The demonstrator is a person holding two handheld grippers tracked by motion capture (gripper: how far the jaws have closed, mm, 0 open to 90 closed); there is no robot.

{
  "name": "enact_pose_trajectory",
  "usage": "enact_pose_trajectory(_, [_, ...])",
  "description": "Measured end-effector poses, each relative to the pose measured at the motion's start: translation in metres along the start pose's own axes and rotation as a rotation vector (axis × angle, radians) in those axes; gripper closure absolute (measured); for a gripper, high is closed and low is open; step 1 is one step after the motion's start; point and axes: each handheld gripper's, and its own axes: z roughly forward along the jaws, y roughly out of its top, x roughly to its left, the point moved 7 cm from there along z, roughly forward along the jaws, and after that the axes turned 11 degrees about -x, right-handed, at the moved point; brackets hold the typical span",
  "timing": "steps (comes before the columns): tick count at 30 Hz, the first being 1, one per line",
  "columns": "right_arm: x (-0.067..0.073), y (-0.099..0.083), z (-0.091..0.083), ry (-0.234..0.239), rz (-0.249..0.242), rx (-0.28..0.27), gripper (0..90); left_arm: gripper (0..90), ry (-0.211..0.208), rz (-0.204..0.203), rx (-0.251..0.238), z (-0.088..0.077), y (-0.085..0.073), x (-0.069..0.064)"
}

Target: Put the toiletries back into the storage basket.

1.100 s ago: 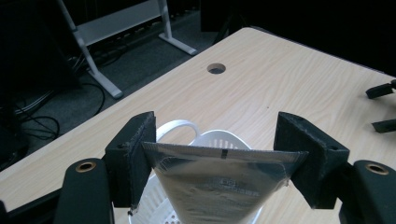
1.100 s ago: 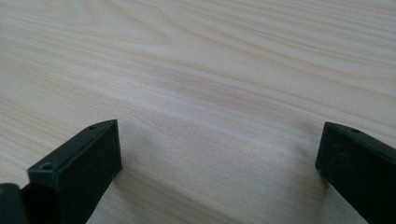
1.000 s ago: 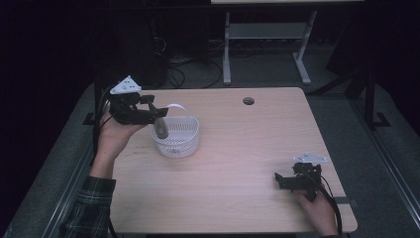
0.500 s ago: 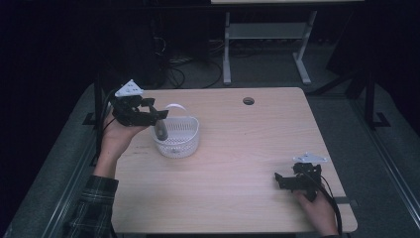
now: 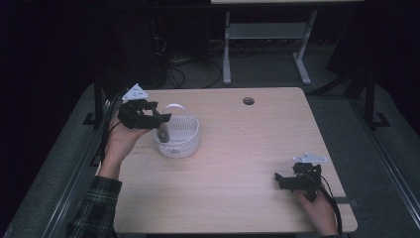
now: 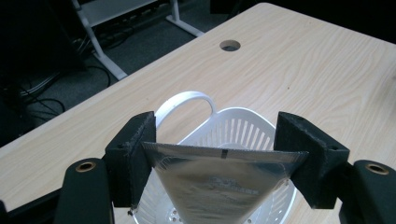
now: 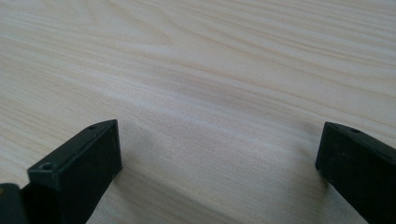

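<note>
Left tongs [image 6: 219, 154] clamped on the two top corners of a silvery foil pouch [image 6: 219, 186], stretched flat and hanging point-down just above the white slotted basket [image 6: 250, 128] near the table's [image 5: 237, 148] left edge, probably so as to drop straight in. Not yet released. Right tongs [image 7: 219, 163] wide apart, holding nothing, resting low by the near right corner, apparently parked out of the way.
</note>
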Motion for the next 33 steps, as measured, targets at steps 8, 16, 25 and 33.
enact_pose_trajectory(8, [0.000, 0.000, 0.000, 0.000, -0.002, -0.001, 0.0, 29.7, 0.000, -0.011, 0.016, 0.006, -0.010, 0.000])
enact_pose_trajectory(16, [0.000, 0.000, 0.000, 0.000, 0.000, 0.000, 0.0, 29.7, 0.006, -0.021, 0.025, 0.010, -0.018, 0.001])
enact_pose_trajectory(25, [0.000, 0.000, 0.000, 0.000, -0.002, 0.000, 0.0, 29.7, 0.008, -0.030, 0.042, 0.014, -0.028, 0.001])
enact_pose_trajectory(33, [0.000, 0.000, 0.000, 0.000, 0.000, 0.000, 0.0, 29.7, 0.013, -0.030, 0.044, 0.017, -0.033, 0.000])
